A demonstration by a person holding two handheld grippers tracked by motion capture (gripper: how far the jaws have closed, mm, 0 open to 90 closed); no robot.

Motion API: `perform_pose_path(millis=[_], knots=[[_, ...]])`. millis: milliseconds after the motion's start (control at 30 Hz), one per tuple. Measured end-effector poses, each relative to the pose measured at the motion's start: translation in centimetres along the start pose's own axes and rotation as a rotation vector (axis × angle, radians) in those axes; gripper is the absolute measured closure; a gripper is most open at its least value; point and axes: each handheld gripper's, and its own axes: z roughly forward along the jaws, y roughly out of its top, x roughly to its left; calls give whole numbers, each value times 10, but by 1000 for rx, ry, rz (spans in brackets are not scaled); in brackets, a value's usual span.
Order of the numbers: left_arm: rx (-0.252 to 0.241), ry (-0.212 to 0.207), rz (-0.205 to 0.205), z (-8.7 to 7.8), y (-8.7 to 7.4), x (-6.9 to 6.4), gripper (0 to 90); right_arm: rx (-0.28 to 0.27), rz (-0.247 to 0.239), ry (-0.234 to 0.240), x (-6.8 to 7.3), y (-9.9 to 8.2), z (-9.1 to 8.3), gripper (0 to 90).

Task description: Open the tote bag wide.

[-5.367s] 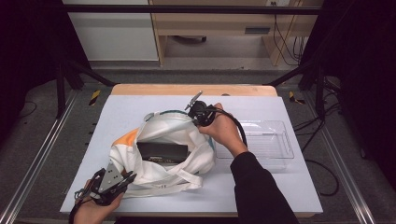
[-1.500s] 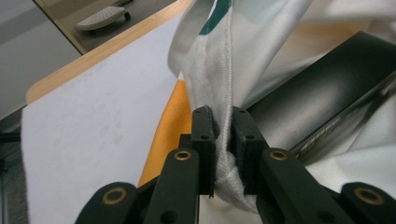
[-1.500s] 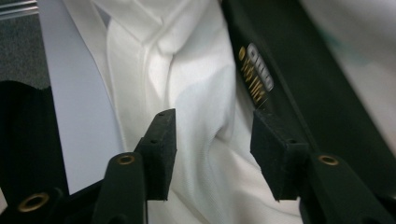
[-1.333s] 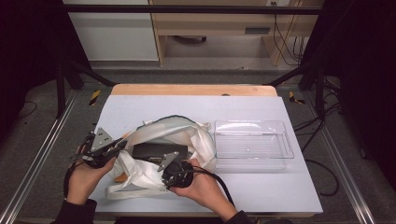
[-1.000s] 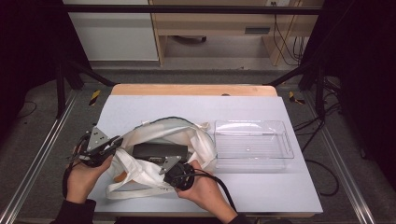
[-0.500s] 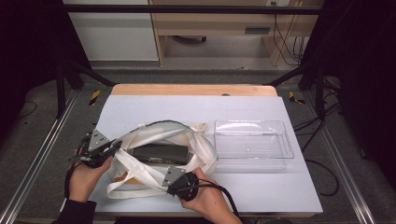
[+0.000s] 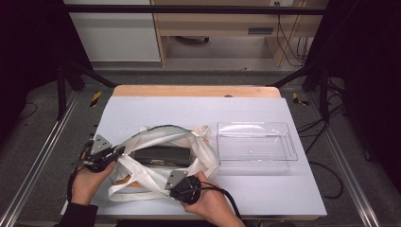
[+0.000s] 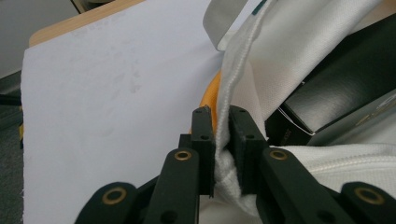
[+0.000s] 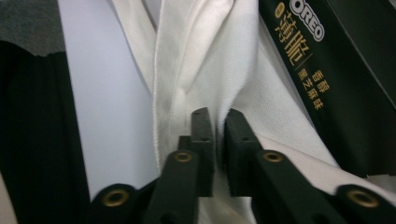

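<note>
Bag lies lengthwise left-right, mouth up; left fingers clamp its rim; right fingers parting

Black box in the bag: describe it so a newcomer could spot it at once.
On the white table, left of the clear plastic tray, lies an open white cloth bag. The black box lies flat inside its mouth. It is the only dark thing among the white cloth, with gold lettering and an Oreo logo.

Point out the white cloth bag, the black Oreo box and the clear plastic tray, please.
white cloth bag (image 7: 203,152): high view, on its right side fabric.
black Oreo box (image 7: 160,154): high view, on its top face inside the bag.
clear plastic tray (image 7: 256,126): high view, on its far rim.
</note>
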Motion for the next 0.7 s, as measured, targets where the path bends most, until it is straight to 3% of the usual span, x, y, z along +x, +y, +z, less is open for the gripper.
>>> perform_pose_path(millis=[100,200,367,500,600,700], knots=[[6,4,12,0,1,-2,814,-25,14,4,-1,9,-5,632],[6,4,13,-1,1,-2,814,-70,39,15,-2,24,-6,572],[9,-8,12,-3,1,-1,815,-23,64,-15,-5,30,7,574],[10,-7,12,-4,2,-2,815,-4,62,-10,-7,26,13,793],[8,-3,17,-4,3,-3,815,-24,52,-8,-5,24,11,857],[5,1,20,-5,4,-3,814,-31,7,-26,2,24,10,868]])
